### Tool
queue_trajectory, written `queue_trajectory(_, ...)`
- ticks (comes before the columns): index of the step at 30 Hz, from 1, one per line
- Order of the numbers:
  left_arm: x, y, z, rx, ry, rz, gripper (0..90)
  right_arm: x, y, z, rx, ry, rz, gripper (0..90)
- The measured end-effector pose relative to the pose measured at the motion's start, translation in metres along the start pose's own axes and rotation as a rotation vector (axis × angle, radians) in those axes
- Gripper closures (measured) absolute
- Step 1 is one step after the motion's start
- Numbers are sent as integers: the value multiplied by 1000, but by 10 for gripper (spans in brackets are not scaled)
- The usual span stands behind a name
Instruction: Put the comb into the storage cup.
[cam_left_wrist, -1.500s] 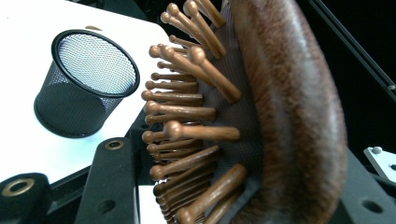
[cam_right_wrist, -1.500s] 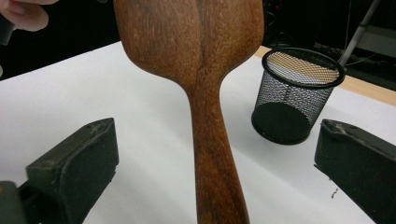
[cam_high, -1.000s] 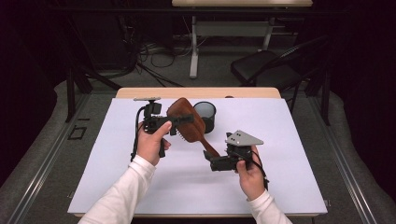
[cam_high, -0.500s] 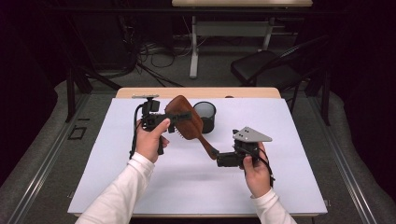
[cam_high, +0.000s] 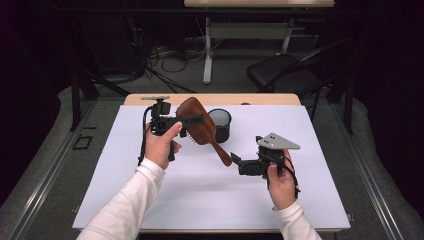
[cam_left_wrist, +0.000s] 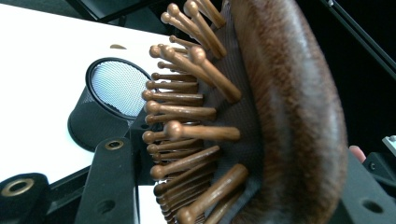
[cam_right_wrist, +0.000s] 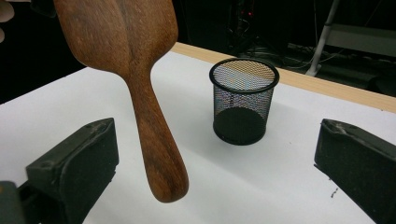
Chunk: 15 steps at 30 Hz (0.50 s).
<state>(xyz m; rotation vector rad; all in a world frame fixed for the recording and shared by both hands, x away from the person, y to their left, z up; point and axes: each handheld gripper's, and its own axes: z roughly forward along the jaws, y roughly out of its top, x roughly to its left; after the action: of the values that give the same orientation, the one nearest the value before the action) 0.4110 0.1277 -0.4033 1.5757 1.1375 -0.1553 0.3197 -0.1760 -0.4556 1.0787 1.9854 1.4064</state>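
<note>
Holding a wooden hairbrush up off the white table beside a mesh cup
At left, our left gripper clamps the brush head, bristles toward us, handle slanting down to the right; our right gripper has its jaws spread wide and empty, just beside the handle tip

wooden hairbrush — held aloft (tilted) | handle pointing down
</note>
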Motion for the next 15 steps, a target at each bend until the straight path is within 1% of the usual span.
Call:
queue_trajectory(1, -1, 1, 0, -4, -1, -7, 484, 0, 0, 0, 0, 1, 2, 0)
queue_trajectory(2, -1, 3, 0, -6, 1, -2, 484, -1, 0, 0, -3, -2, 5, 0)
queue_trajectory(4, -2, 5, 0, -12, 9, -4, 484, -2, 0, -1, 0, -4, 9, 0)
queue_trajectory(8, -3, 10, 0, -8, 19, 11, 484, -5, 1, -2, -6, -10, 14, 0)
queue_trajectory(15, -4, 18, 2, -13, 39, 14, 483, -6, 1, -3, -5, -15, 20, 0)
